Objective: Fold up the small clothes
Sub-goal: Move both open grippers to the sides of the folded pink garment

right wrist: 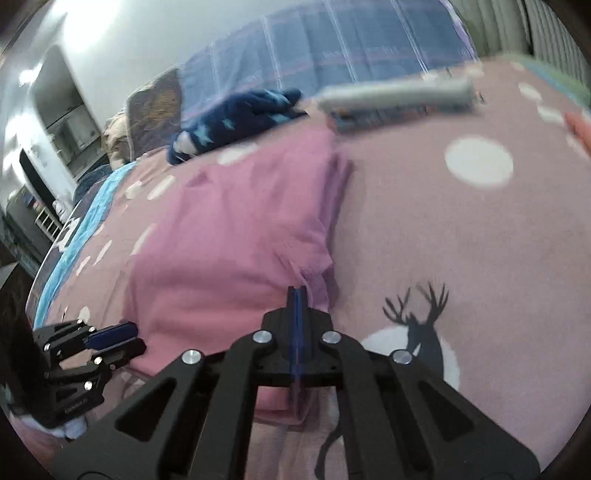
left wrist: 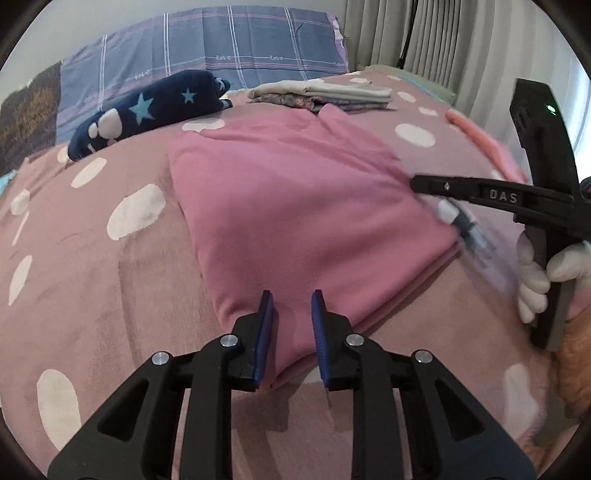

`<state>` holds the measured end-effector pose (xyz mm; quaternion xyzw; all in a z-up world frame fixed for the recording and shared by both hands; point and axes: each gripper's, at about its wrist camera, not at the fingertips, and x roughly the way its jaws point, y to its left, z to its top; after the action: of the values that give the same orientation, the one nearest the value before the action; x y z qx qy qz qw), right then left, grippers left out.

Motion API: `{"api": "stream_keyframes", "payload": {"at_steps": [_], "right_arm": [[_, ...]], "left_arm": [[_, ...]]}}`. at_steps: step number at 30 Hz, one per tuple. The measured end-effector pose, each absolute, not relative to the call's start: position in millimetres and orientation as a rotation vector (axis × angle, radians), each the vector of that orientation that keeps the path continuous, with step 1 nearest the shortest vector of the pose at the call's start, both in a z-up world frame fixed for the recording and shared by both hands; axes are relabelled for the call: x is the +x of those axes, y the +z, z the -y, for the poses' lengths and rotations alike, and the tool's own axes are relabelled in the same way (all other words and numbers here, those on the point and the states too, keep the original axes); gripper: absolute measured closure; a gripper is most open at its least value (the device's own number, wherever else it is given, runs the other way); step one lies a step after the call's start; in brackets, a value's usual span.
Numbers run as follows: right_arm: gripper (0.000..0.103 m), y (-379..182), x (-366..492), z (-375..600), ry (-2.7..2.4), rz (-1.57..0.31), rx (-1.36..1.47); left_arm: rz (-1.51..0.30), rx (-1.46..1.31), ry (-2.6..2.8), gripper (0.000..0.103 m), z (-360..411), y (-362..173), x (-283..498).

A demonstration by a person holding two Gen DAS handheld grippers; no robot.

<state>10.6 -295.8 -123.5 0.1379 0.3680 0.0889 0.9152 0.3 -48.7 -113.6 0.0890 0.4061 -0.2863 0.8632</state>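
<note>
A folded pink garment (left wrist: 295, 206) lies flat on the pink spotted bedspread (left wrist: 110, 280). My left gripper (left wrist: 291, 299) is open, its blue pads over the garment's near edge with nothing between them. My right gripper (right wrist: 297, 291) is shut with its pads together at the garment's right edge (right wrist: 229, 243); whether cloth is pinched there cannot be told through the blur. In the left wrist view the right gripper (left wrist: 417, 182) comes in from the right at the garment's right side, held by a white-gloved hand. The left gripper (right wrist: 125, 332) shows at lower left in the right wrist view.
A stack of folded clothes (left wrist: 325, 96) lies at the far side of the bed. A navy star-patterned plush item (left wrist: 147, 107) lies at far left before a blue plaid pillow (left wrist: 229, 40). Curtains (left wrist: 424, 33) hang at the right. A deer print (right wrist: 421, 325) marks the bedspread.
</note>
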Motion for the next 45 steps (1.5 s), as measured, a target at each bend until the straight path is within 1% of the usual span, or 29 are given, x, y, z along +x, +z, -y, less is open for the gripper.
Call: {"api": "stream_keyframes", "payload": {"at_steps": [1,3,4,5,6,8,10,13,15,16,17,18,19,20,22,23,25,27,30,32,34,36,39,40,41,42,43,44,45], "right_arm": [[0.096,-115,7,295,0.208,-0.715,0.279],[0.073,-95,3,299,0.222,-0.602,0.266],[0.053,-85,8,300,0.215,-0.554,0.247],[0.052,-78,16,302,0.208,-0.542,0.229],[0.053,-74,27,305,0.209,-0.552,0.22],[0.063,-73,63,309,0.202,-0.62,0.219],[0.064,-80,101,314,0.148,-0.693,0.217],[0.064,-99,145,322,0.116,-0.787,0.267],[0.064,-113,166,323,0.132,-0.842,0.311],[0.064,-120,167,325,0.14,-0.849,0.322],[0.065,-124,170,325,0.158,-0.855,0.328],[0.073,-128,175,320,0.201,-0.859,0.311],[0.096,-129,172,316,0.224,-0.849,0.278],[0.097,-129,169,313,0.217,-0.826,0.233],[0.098,-130,163,322,0.163,-0.77,0.215],[0.098,-134,162,334,0.146,-0.76,0.266],[0.098,-150,167,357,0.134,-0.799,0.4],[0.098,-157,171,365,0.17,-0.811,0.459],[0.094,-149,168,359,0.16,-0.786,0.411],[0.09,-137,161,352,0.117,-0.752,0.347],[0.089,-118,149,341,0.114,-0.682,0.273],[0.089,-102,140,330,0.144,-0.622,0.225],[0.089,-86,131,308,0.282,-0.565,0.207],[0.089,-87,133,303,0.339,-0.579,0.219],[0.089,-92,138,294,0.4,-0.616,0.229],[0.088,-105,146,284,0.428,-0.683,0.208],[0.088,-116,153,277,0.392,-0.726,0.166],[0.091,-135,163,271,0.271,-0.788,0.074],[0.094,-151,172,273,0.213,-0.833,0.043]], "left_arm": [[-0.838,0.166,-0.614,0.08,46,-107,2],[-0.781,0.139,-0.608,0.08,42,-89,12],[-0.76,0.135,-0.598,0.08,41,-82,19],[-0.743,0.133,-0.574,0.078,41,-75,32],[-0.738,0.13,-0.55,0.077,42,-72,45],[-0.744,0.126,-0.477,0.074,44,-72,76],[-0.763,0.111,-0.424,0.072,44,-77,102],[-0.836,0.012,-0.375,0.068,33,-95,145],[-0.865,-0.034,-0.371,0.062,28,-108,159],[-0.872,-0.053,-0.384,0.057,27,-117,163],[-0.869,-0.053,-0.397,0.055,27,-122,164],[-0.862,-0.043,-0.407,0.054,30,-126,164],[-0.854,-0.033,-0.409,0.053,31,-128,163],[-0.848,-0.031,-0.406,0.053,32,-126,161],[-0.844,-0.041,-0.404,0.053,30,-126,159],[-0.845,-0.055,-0.407,0.052,28,-127,159],[-0.843,-0.079,-0.412,0.052,25,-127,159],[-0.839,-0.086,-0.41,0.053,23,-126,161],[-0.814,-0.113,-0.393,0.053,16,-123,158],[-0.784,-0.176,-0.391,0.056,4,-118,156],[-0.772,-0.239,-0.435,0.057,-4,-114,160],[-0.759,-0.238,-0.467,0.057,-1,-109,167],[-0.831,-0.202,-0.498,0.056,17,-115,187],[-0.876,-0.148,-0.444,0.058,26,-125,196],[-0.898,-0.128,-0.415,0.065,29,-132,200],[-0.9,-0.137,-0.403,0.066,29,-134,202],[-0.888,-0.144,-0.379,0.073,25,-130,200],[-0.879,-0.135,-0.355,0.073,24,-129,199],[-0.868,-0.132,-0.331,0.073,21,-130,197]]}}
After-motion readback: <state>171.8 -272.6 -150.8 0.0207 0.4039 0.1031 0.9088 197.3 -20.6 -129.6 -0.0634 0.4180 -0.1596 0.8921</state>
